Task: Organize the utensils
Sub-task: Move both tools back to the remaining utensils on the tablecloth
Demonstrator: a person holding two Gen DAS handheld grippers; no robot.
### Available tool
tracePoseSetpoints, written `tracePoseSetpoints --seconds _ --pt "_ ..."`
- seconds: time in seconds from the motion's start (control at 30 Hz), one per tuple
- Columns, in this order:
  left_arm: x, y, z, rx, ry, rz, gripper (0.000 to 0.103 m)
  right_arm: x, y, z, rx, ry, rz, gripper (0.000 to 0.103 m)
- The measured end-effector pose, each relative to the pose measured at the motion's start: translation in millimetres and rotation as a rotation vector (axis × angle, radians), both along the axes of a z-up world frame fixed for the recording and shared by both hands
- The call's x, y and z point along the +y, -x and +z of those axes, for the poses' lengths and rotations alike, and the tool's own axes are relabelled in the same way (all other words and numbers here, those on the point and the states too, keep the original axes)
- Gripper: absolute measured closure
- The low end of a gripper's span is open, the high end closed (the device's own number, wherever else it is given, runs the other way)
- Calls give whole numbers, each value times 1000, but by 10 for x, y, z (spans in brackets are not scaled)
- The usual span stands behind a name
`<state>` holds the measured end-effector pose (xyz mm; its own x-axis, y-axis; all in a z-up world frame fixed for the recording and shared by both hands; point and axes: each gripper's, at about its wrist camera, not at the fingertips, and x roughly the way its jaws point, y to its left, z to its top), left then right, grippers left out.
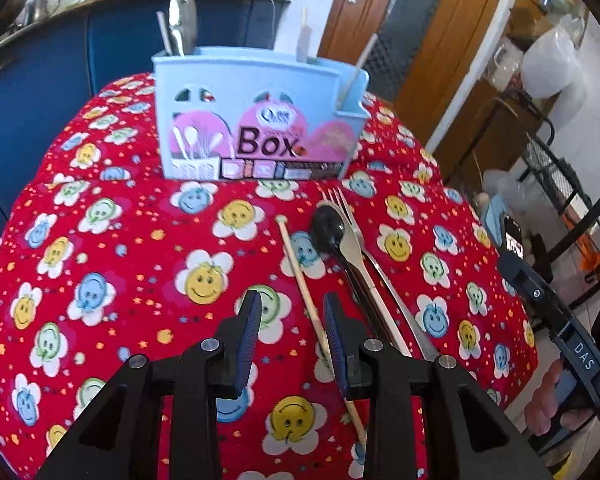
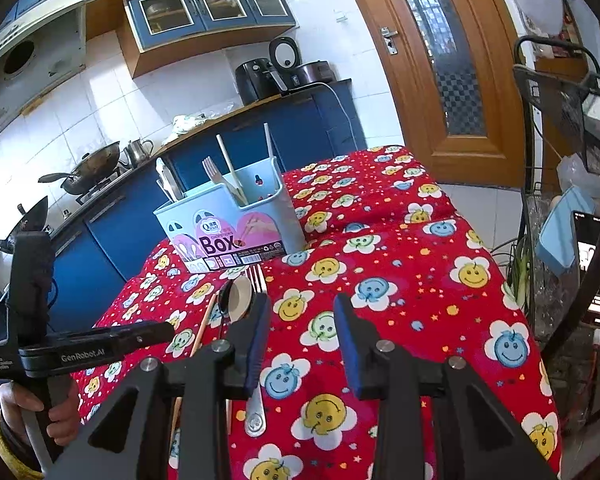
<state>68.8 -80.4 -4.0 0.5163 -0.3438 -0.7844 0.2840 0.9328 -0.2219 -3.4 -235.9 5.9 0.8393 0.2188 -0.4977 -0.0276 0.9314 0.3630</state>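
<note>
Nearest the lens in both views stand the two tools: the left tool hangs over the red smiley-flower cloth with its blue pads partly apart and nothing between them, while the right tool is opening, its gap likewise bare, with only cloth showing through. Just beyond the left tool, a loose chopstick passes under the tool's right pad, and beside it lies a cluster of a black spoon, a pale spoon partly beneath it, and a metal fork, their heads pointing toward the holder. At the far end of the table the light blue utensil box, labelled "Box", stands upright and already carries several spoons, a fork and chopsticks in its compartments. Judged from appearance, all four loose pieces are light, rigid and smooth; the chopstick is thin and liable to roll or pivot, so a hold near mid-length seems soundest. The metal and plastic handles look slippery and lie overlapped, so each is best taken singly, across its narrow handle rather than its bowl or tines
</note>
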Motion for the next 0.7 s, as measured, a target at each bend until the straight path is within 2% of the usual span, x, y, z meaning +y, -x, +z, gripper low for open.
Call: tracePoseSetpoints --seconds 0.43,0.53,0.57,0.67,0.7 --pt "-210 -200 -193 111 -75 -14 71 -145 15 -118 15 -36 -16 67" --pt "-236 -246 -194 125 -95 -15 76 -153 6 -130 19 -40 -16 67" --pt "-237 -261 -194 128 -96 -14 81 -150 7 -132 20 -40 -16 67" --pt "-193 -311 -195 147 -77 1 93 -142 5 -139 23 -40 -14 67" --pt "-171 -320 -198 153 -64 5 93 -142 5 -139 24 -39 -14 67"
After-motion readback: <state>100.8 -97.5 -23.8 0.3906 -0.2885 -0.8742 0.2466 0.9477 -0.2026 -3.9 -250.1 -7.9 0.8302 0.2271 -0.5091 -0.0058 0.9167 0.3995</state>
